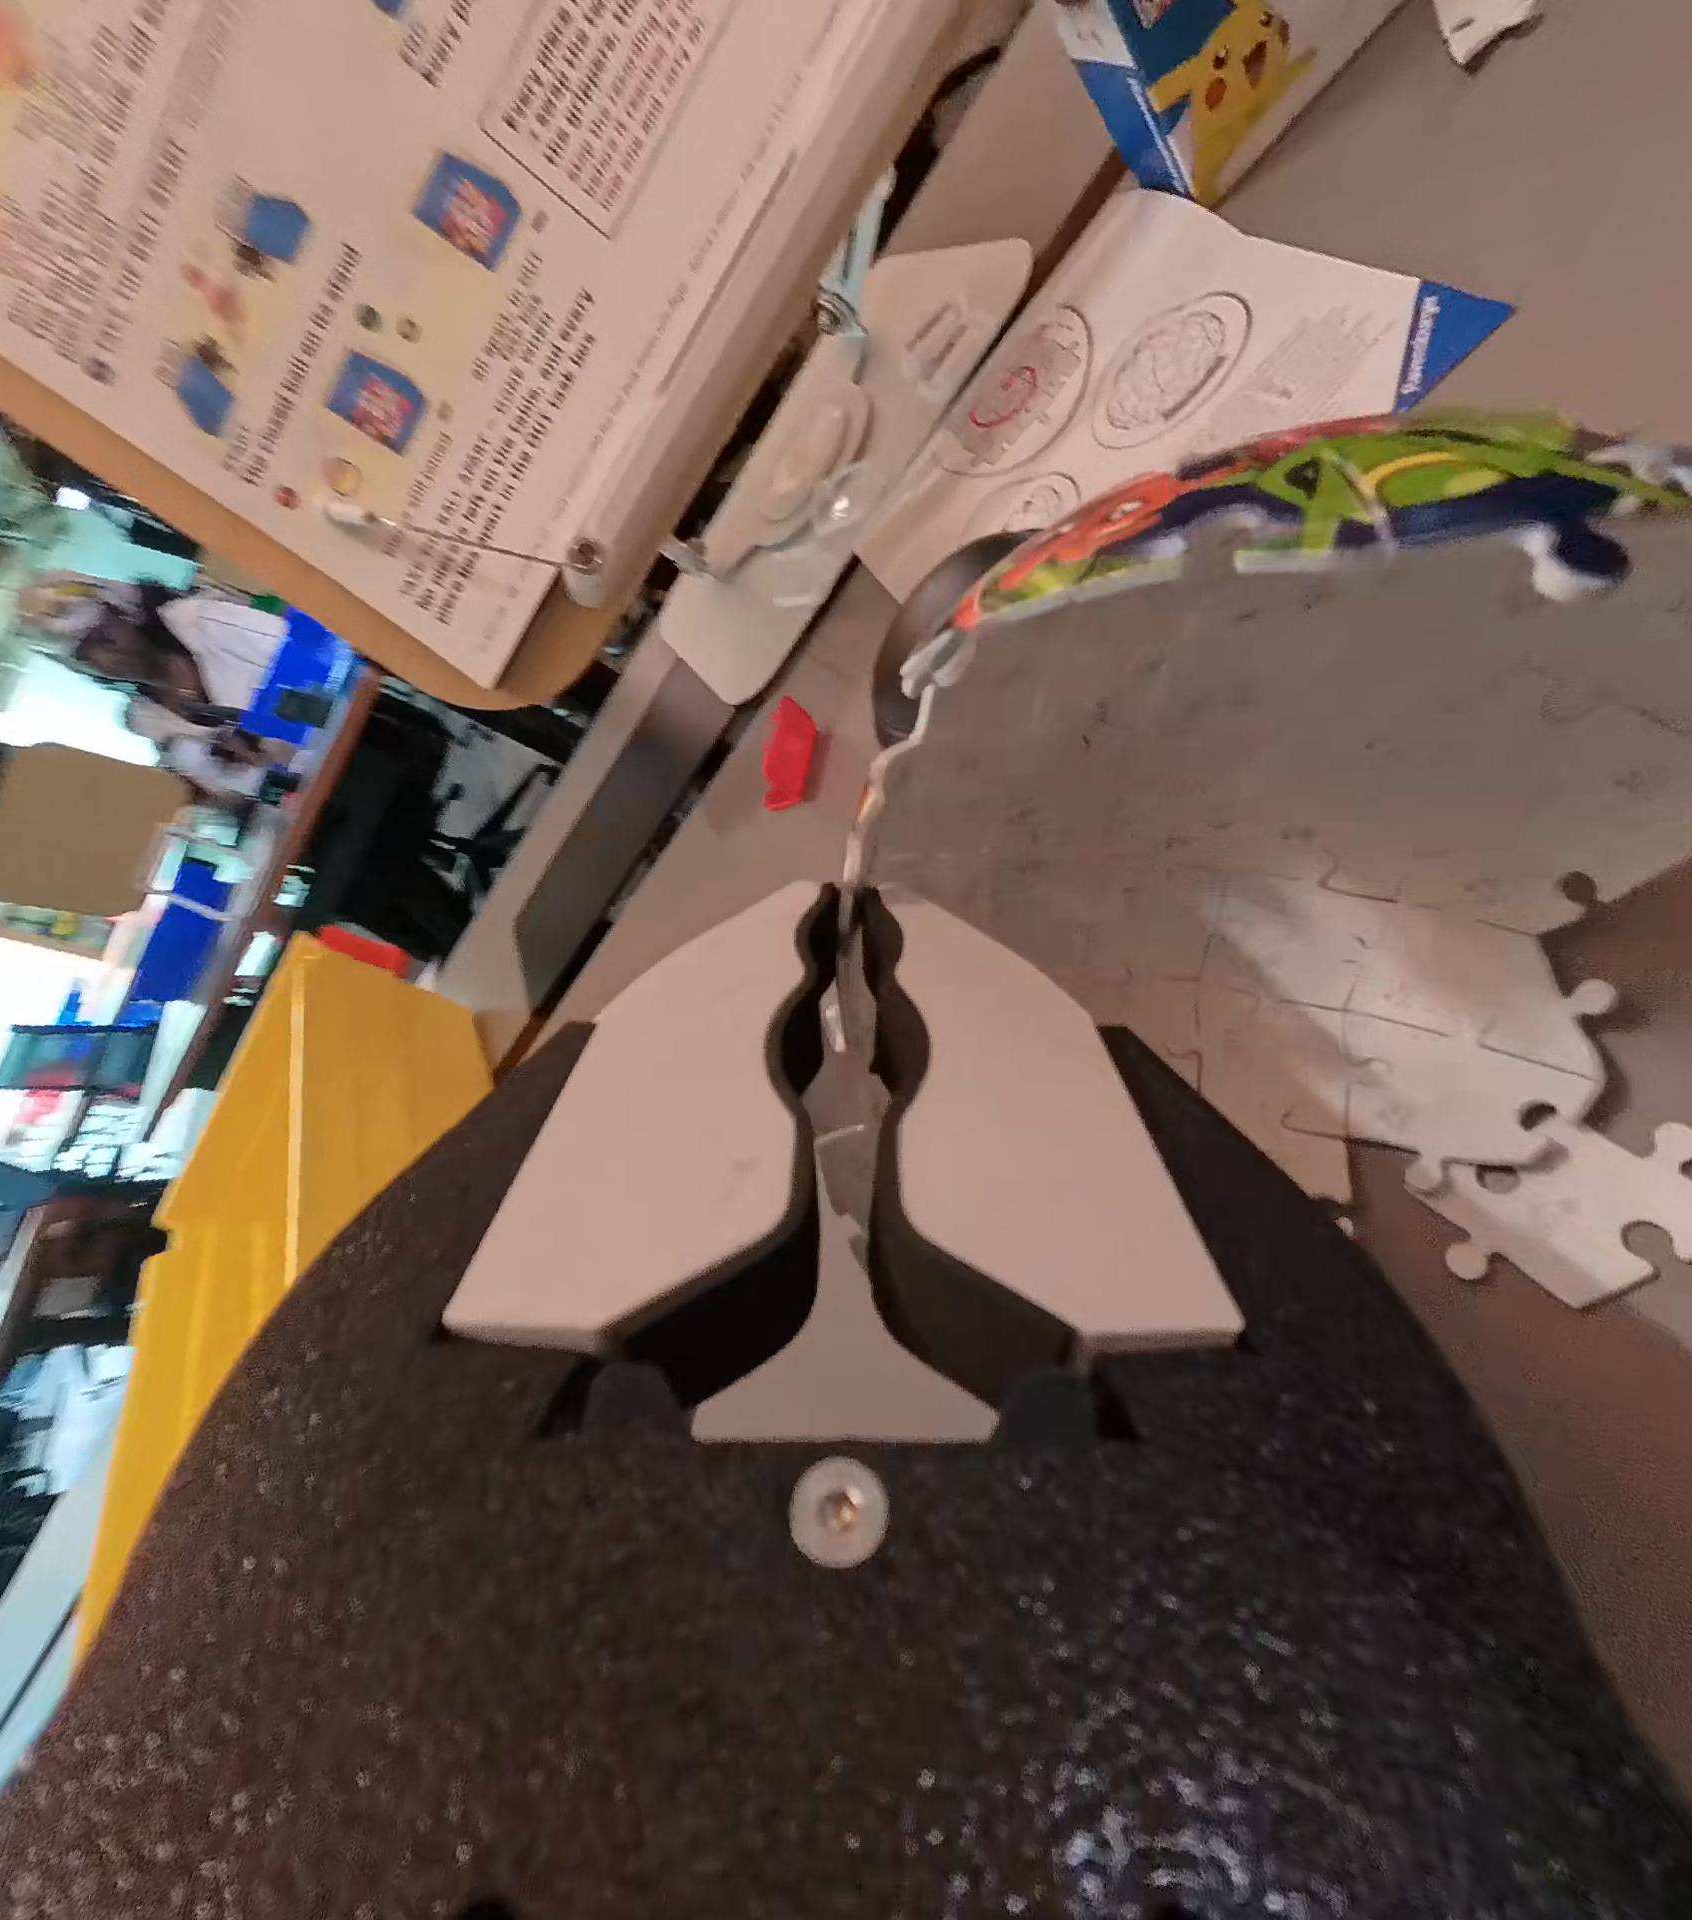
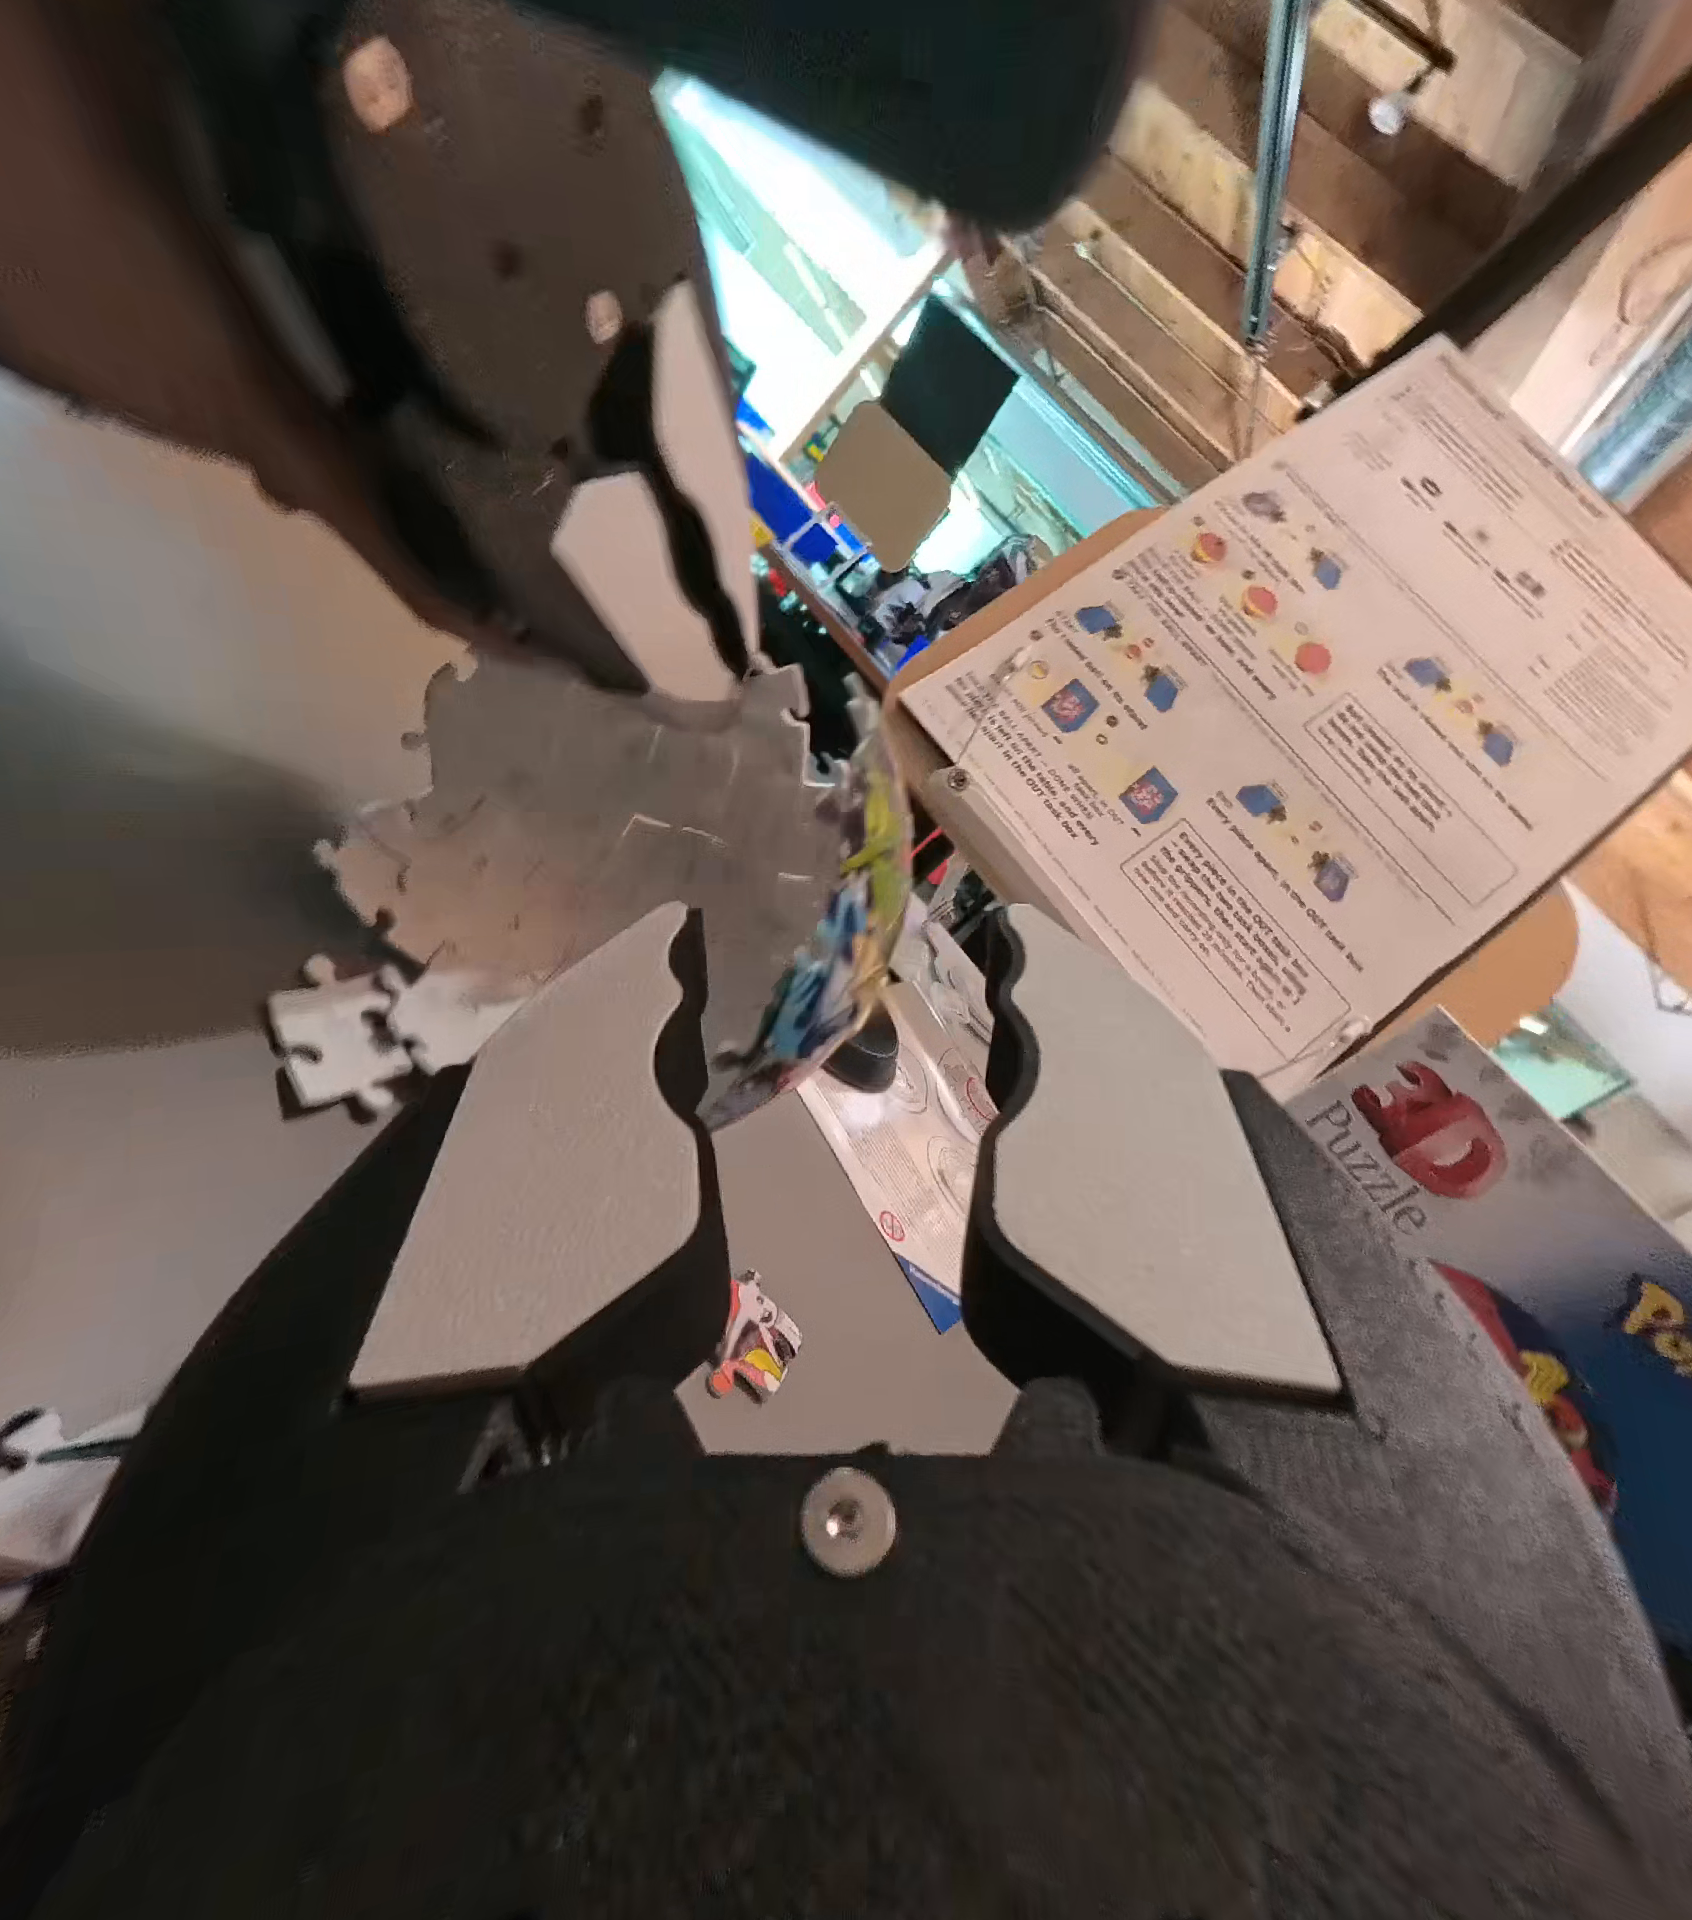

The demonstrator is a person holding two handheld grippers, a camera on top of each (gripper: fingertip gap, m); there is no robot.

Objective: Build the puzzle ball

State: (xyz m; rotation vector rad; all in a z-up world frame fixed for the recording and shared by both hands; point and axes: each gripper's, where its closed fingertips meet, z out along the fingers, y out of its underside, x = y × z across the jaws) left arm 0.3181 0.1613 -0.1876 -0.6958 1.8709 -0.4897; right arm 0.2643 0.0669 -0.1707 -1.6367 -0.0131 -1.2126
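The left hand-held gripper (image 1: 850,940) has its jaws pinched nearly together on a thin edge; the right hand-held gripper (image 2: 847,971) stands with jaws spread wide.

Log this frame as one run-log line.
left gripper: shut on puzzle shell edge | right gripper: open, near shell | loose pieces on table

Worktop (image 2: 146,1164): grey, matte
Loose pieces (image 2: 343,1029): white backs up, at 9 o'clock
Printed piece (image 2: 754,1340): face up, centre
Red piece (image 1: 792,753): at 12 o'clock
Leaflet (image 1: 1226,353): flat, at 1 o'clock
Puzzle box (image 2: 1590,1299): at 3 o'clock
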